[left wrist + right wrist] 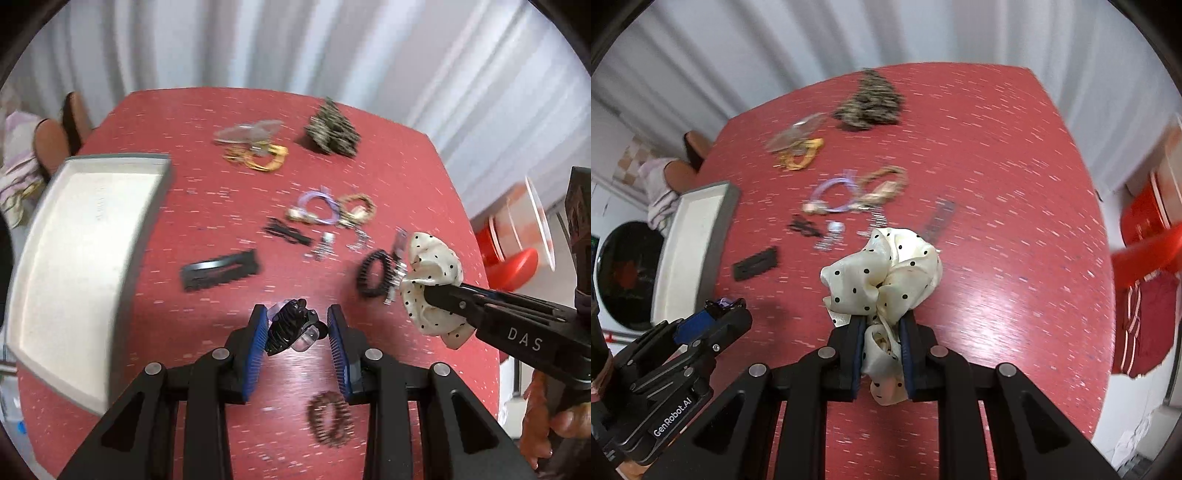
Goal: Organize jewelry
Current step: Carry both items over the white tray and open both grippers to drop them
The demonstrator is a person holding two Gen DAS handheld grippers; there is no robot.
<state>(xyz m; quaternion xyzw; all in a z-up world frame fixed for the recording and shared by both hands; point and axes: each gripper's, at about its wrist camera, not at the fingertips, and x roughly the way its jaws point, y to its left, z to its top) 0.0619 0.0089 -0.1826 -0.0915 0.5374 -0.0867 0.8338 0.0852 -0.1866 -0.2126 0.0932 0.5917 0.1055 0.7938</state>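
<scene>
The red table [388, 155] sits by white curtains [258, 40]. The left gripper [297, 326] grips a black clip [286, 326]; the right gripper [882, 341] squeezes a dotted scrunchie [882, 275]. A tray [85, 258] lies at 9 o'clock

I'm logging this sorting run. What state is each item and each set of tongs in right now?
Left tongs: shut on the black hair claw, held above the table.
Black hair claw: gripped, lifted.
Right tongs: shut on the polka-dot scrunchie.
Polka-dot scrunchie: gripped, bunched, lifted.
Tray: nothing in it.
Black barrette: lying flat on the table.
Brown scrunchie: lying loose.
</scene>
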